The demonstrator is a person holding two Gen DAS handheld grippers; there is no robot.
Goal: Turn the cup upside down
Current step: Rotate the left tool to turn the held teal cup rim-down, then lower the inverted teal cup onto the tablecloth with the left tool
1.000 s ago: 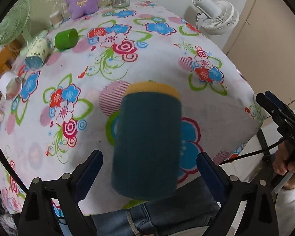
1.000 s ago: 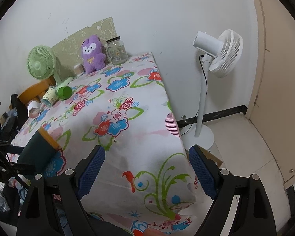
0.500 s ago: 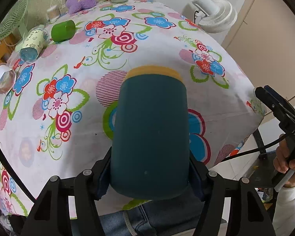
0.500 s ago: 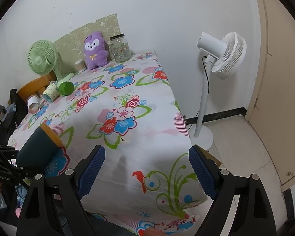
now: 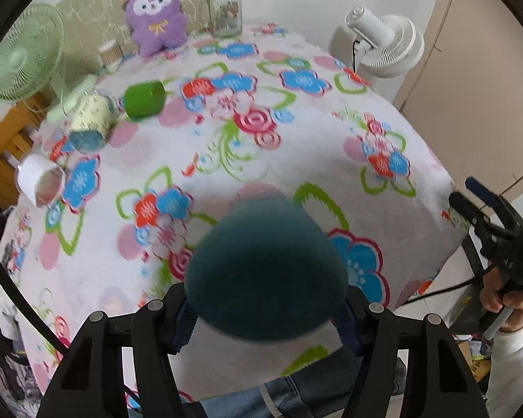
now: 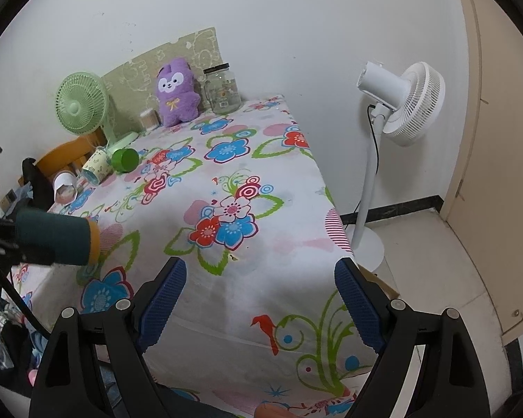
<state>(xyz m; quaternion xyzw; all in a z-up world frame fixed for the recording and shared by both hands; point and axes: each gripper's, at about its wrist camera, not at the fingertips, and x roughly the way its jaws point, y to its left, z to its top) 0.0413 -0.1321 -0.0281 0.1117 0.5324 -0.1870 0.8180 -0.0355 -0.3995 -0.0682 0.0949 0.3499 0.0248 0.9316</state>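
My left gripper [image 5: 266, 313] is shut on a dark teal cup [image 5: 266, 268] with a yellow rim. I see its closed bottom end-on, blurred. In the right wrist view the teal cup [image 6: 54, 231] lies horizontal above the table's near left corner, yellow rim pointing right. My right gripper [image 6: 259, 299] is open and empty over the front edge of the flowered tablecloth [image 6: 233, 181]; it also shows at the right in the left wrist view [image 5: 484, 202].
A green cup [image 5: 143, 99], a patterned cup [image 5: 89, 123] and a white cup [image 5: 40, 179] lie on their sides at the table's left. A purple plush [image 5: 157, 14], a glass jar [image 5: 225, 10] and a green fan [image 5: 21, 59] stand at the back. A white floor fan [image 6: 401, 108] stands right.
My left gripper closed on the teal cup, lifted it off the cloth and tilted it, so I now see its bottom instead of its side. The right gripper stayed open.
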